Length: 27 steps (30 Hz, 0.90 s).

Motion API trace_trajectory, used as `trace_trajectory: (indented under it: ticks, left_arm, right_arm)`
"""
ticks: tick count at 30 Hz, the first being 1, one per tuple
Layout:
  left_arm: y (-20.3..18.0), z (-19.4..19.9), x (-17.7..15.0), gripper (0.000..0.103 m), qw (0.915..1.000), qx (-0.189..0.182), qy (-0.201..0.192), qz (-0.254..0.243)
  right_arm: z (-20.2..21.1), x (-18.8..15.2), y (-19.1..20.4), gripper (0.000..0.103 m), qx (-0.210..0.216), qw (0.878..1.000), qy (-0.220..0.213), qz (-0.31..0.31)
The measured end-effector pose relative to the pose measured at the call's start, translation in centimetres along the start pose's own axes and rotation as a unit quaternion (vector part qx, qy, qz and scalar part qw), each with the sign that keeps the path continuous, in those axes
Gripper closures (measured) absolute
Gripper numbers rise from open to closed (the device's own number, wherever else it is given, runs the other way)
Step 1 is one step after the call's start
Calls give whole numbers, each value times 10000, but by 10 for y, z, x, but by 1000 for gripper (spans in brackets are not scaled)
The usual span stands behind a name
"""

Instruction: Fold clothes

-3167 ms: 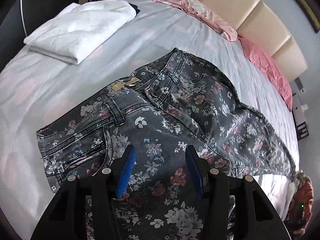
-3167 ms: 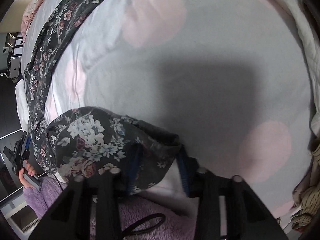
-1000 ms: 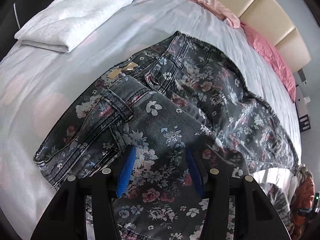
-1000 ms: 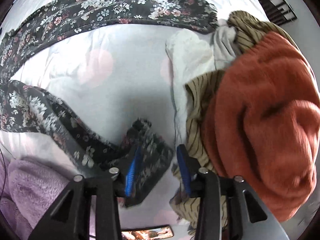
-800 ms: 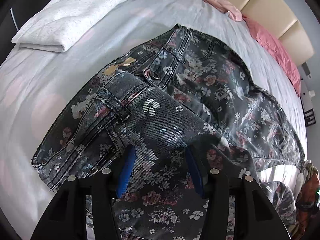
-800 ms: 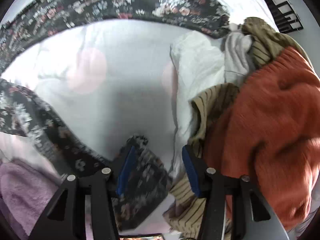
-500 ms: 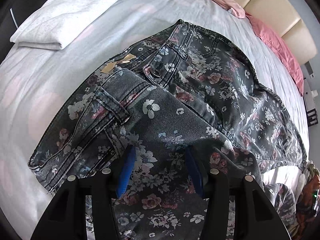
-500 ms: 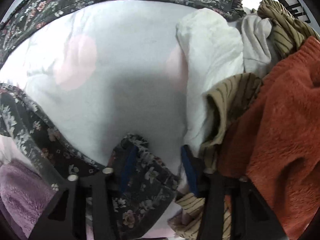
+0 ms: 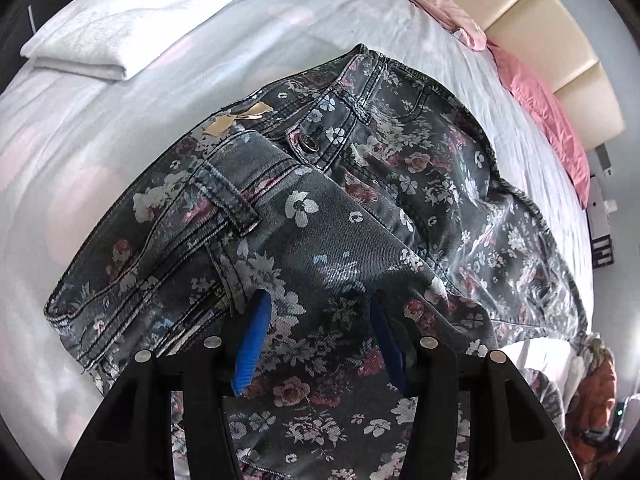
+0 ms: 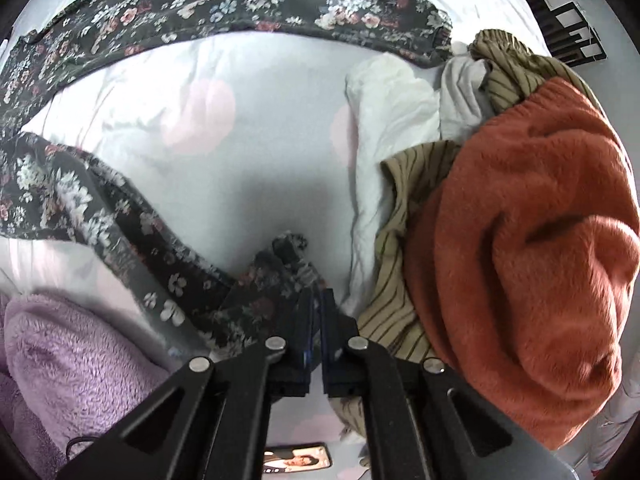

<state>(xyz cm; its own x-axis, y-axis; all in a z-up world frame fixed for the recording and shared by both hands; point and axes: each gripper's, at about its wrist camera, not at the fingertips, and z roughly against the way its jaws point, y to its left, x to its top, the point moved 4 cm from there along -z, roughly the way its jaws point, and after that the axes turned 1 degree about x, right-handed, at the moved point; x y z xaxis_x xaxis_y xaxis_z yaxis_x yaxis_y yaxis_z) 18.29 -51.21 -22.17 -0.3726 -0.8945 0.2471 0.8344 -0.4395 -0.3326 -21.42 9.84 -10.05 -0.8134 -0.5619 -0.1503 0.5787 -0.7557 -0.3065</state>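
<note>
One pair of floral jeans [image 9: 360, 184] lies spread across a white bedsheet [image 9: 100, 128] printed with pale pink dots, its waistband toward the folded white garment [image 9: 132, 20] at the far corner. One side of the waist is turned over onto the rest, with a single metal button [image 9: 308, 143] and one tan paper tag [image 9: 236, 118] showing beside the fold. The left gripper [image 9: 316, 334] hangs over the denim with its two blue-padded fingers set wide apart; cloth fills the space between them, though whether the pads press on it cannot be told from this angle.

The right wrist view shows the two legs of the jeans [image 10: 224, 8]: one arcs along the top of the frame, the other runs in from the left to the right gripper [image 10: 316, 312]. Its jaws are drawn nearly together, pinching the bunched hem of that nearer leg.

Just beside the right gripper sits one heap of unfolded laundry: one rust-orange fleece [image 10: 532, 240], one olive striped garment [image 10: 404, 248], one white piece [image 10: 392, 120] and one pale grey piece [image 10: 460, 92]. A lilac fleece [image 10: 68, 360] fills the lower left corner. Two pink pillows [image 9: 540, 108] rest against one cream padded headboard [image 9: 532, 12].
</note>
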Motion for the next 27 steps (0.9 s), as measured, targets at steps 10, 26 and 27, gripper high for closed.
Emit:
trace_trajectory:
  ticks: [10, 26, 27]
  left_arm:
    - [5, 2, -3, 50, 10000, -26, -27, 73]
    - [-2, -2, -4, 50, 9999, 123, 26, -54]
    - [-2, -1, -4, 50, 9999, 110, 24, -47]
  right_arm:
    - [-39, 5, 1, 65, -309, 9993, 38, 211]
    - [-45, -15, 6, 87, -149, 9986, 22, 497]
    - [-37, -17, 4, 88, -181, 9987, -18, 478]
